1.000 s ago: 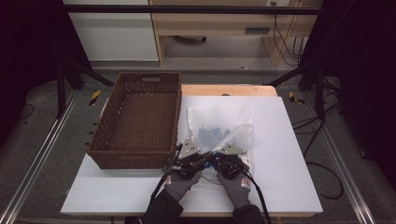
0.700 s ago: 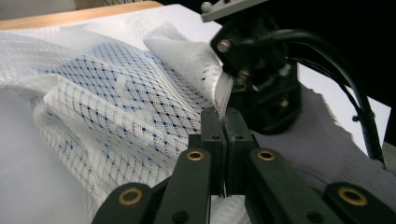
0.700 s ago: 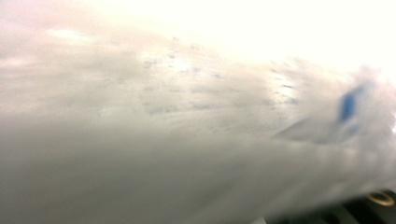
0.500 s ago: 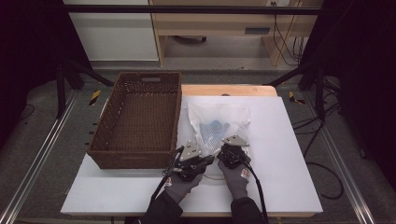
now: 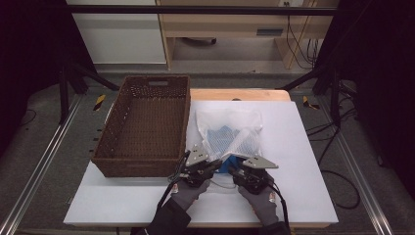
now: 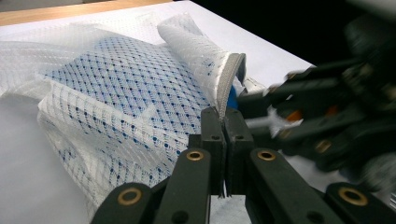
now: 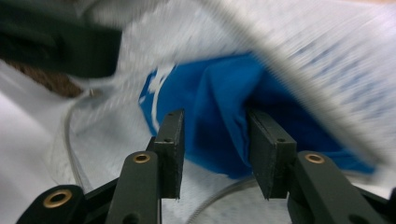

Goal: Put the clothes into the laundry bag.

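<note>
On table (image 5: pixel 303 147), blue cloth (image 7: pixel 219 116) between right claw (image 7: pixel 215 149).

Overhead light brightens the white table (image 5: pixel 303 147) while the surroundings stay dark. The right gripper view is motion-blurred.

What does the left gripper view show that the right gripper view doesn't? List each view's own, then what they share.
Left gripper view alone: the left gripper shut on the white mesh bag, pinching its hemmed edge and lifting it open, with the wooden table edge far behind.

Right gripper view alone: the right gripper open, its jaws on either side of a fold of the blue cloth inside the bag, not yet closed on it.

Both: the mesh bag, a bit of blue cloth, and the other gripper nearby.
</note>
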`<state>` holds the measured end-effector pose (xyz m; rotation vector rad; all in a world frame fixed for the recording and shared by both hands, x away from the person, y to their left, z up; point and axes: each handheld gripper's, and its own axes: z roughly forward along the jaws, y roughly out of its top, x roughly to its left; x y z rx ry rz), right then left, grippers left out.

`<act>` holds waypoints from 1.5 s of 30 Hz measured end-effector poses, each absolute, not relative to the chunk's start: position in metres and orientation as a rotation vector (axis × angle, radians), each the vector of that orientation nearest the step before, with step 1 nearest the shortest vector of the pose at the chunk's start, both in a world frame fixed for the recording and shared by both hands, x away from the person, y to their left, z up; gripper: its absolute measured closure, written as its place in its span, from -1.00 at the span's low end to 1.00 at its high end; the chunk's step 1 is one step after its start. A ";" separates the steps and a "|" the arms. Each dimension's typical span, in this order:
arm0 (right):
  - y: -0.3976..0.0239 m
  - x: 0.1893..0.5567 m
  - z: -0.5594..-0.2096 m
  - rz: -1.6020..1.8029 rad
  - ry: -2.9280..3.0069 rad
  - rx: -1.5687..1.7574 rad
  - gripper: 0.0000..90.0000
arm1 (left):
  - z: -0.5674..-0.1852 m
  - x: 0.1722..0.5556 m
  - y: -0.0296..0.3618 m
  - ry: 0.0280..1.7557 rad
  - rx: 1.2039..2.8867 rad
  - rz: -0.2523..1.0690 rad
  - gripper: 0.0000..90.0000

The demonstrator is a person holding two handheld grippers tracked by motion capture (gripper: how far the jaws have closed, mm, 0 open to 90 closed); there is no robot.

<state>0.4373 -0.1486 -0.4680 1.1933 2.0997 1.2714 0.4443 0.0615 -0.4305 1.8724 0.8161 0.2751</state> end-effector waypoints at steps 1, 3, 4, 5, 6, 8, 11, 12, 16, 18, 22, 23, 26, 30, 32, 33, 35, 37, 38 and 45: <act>-0.143 0.441 -0.474 1.249 2.125 1.203 0.28 | -0.430 0.444 0.061 0.816 1.873 0.274 0.97; -0.134 0.447 -0.481 1.209 2.164 1.203 0.29 | -0.430 0.444 0.062 0.812 1.880 0.278 0.97; -0.130 0.450 -0.484 1.193 2.168 1.215 0.32 | -0.430 0.444 0.061 0.811 1.880 0.279 0.97; -0.125 0.455 -0.487 1.142 2.176 1.224 0.49 | -0.430 0.444 0.061 0.811 1.880 0.277 0.97; -0.122 0.458 -0.488 1.103 2.172 1.232 0.68 | -0.430 0.444 0.062 0.810 1.878 0.275 0.97; -0.118 0.463 -0.488 1.082 2.155 1.256 0.86 | -0.430 0.443 0.061 0.809 1.873 0.273 0.97; -0.114 0.472 -0.485 1.148 2.113 1.287 0.91 | -0.428 0.441 0.060 0.797 1.872 0.265 0.97; -0.113 0.474 -0.484 1.165 2.096 1.290 0.91 | -0.428 0.440 0.059 0.790 1.873 0.268 0.97; -0.111 0.482 -0.480 1.224 1.966 1.303 0.91 | -0.428 0.437 0.059 0.781 1.879 0.268 0.97; -0.113 0.488 -0.485 1.166 1.975 1.325 0.89 | -0.430 0.439 0.059 0.789 1.887 0.267 0.97; -0.116 0.488 -0.485 1.147 2.002 1.326 0.78 | -0.437 0.441 0.059 0.799 1.902 0.264 0.97; -0.118 0.485 -0.483 1.153 2.008 1.323 0.73 | -0.437 0.441 0.059 0.802 1.901 0.266 0.97; -0.127 0.475 -0.475 1.184 2.024 1.304 0.58 | -0.438 0.442 0.060 0.812 1.895 0.271 0.96; -0.147 0.456 -0.462 1.250 2.063 1.250 0.42 | -0.438 0.443 0.061 0.814 1.904 0.277 0.96; -0.160 0.445 -0.456 1.271 2.076 1.223 0.38 | -0.438 0.443 0.062 0.816 1.905 0.280 0.96; -0.164 0.441 -0.455 1.278 2.083 1.214 0.38 | -0.439 0.443 0.062 0.817 1.908 0.280 0.96; -0.177 0.431 -0.451 1.288 2.061 1.197 0.40 | -0.439 0.443 0.062 0.815 1.922 0.283 0.96; -0.190 0.426 -0.449 1.275 2.026 1.198 0.42 | -0.440 0.444 0.061 0.812 1.931 0.289 0.95; -0.194 0.425 -0.449 1.268 2.013 1.205 0.42 | -0.441 0.444 0.061 0.813 1.933 0.289 0.95; -0.220 0.437 -0.461 1.158 1.962 1.310 0.39 | -0.432 0.436 0.073 0.817 1.950 0.337 0.54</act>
